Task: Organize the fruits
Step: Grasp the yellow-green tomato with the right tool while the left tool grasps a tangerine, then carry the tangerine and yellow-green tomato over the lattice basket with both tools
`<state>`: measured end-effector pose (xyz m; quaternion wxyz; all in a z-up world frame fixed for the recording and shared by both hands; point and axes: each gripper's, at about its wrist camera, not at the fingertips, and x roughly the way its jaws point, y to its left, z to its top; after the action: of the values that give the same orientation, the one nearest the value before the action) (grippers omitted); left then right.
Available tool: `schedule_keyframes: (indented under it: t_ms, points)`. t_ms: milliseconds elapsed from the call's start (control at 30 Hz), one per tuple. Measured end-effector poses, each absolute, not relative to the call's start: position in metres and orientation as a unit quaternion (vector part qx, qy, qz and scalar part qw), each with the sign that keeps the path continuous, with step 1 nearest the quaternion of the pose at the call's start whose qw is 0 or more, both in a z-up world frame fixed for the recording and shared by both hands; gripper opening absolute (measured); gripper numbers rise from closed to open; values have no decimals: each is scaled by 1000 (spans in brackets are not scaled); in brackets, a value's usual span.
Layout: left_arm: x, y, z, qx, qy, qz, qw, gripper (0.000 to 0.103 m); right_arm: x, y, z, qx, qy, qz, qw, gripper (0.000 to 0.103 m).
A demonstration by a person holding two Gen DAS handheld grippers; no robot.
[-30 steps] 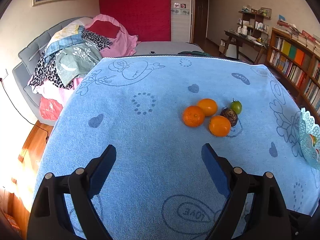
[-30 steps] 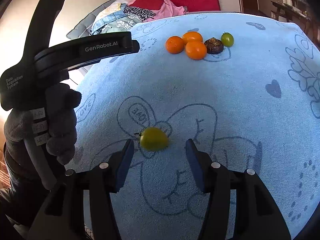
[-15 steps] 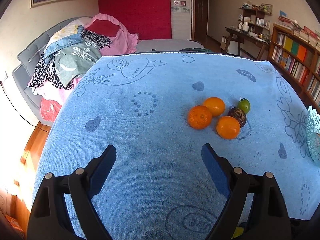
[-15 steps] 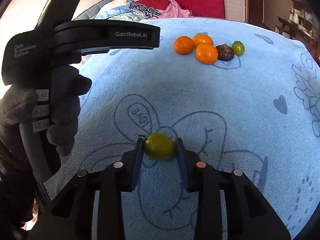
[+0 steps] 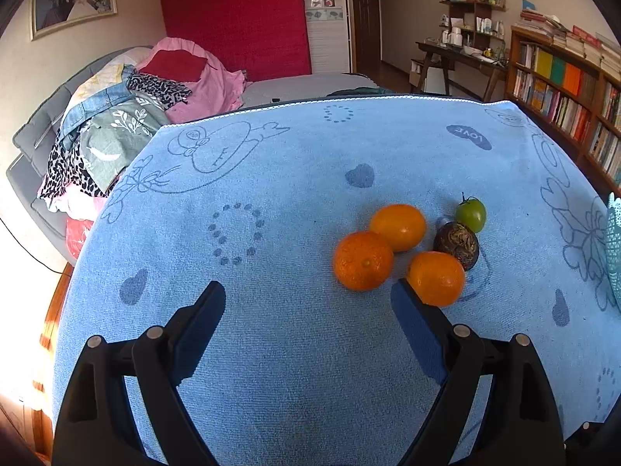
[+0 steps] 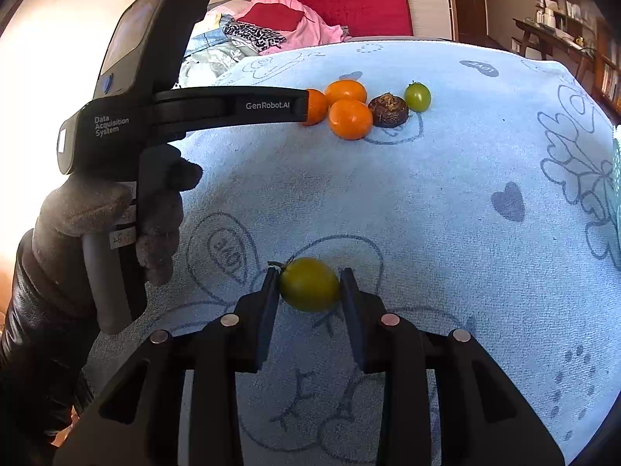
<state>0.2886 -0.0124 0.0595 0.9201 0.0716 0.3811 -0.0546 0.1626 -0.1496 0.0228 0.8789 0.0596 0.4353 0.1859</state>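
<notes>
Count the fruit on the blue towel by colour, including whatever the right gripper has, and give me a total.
Orange: 3, clustered together
Green: 1, at the far end of the cluster
Yellow-green: 1, pinched by the right gripper
Dark brown: 1, beside the green one
Total: 6

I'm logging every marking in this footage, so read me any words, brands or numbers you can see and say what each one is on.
"GenRobot.AI": on the side bar of the left gripper, seen from the right wrist view.
"Data Acquisition System": on that gripper's body.
"LOVE": upside down in a dark oval printed on the blue towel; more such ovals on it.
Handwritten slips on the gripper handle: numbers, too blurred to read.
Book spines on the bookshelf: too small to read.
</notes>
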Motion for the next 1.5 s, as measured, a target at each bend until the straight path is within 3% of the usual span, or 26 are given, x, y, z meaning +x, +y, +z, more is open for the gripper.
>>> schedule_keyframes:
  t_ms: [233, 433, 533, 767, 1500]
  points:
    - [308, -22, 54, 64, 393, -72, 914, 87, 160, -153, 28, 66, 437, 184, 878, 33]
    - [319, -21, 45, 45, 413, -83, 906, 77, 160, -155, 28, 69, 438, 184, 877, 33]
    - [322, -20, 40, 34, 419, -93, 903, 71, 162, -155, 27, 70, 439, 183, 877, 33]
    - [315, -24, 40, 25, 408, -126, 904, 40, 163, -157, 28, 73, 439, 178, 878, 33]
    - [280, -12, 47, 24, 397, -96, 913, 39, 158, -169, 36, 89, 424, 164, 886, 33]
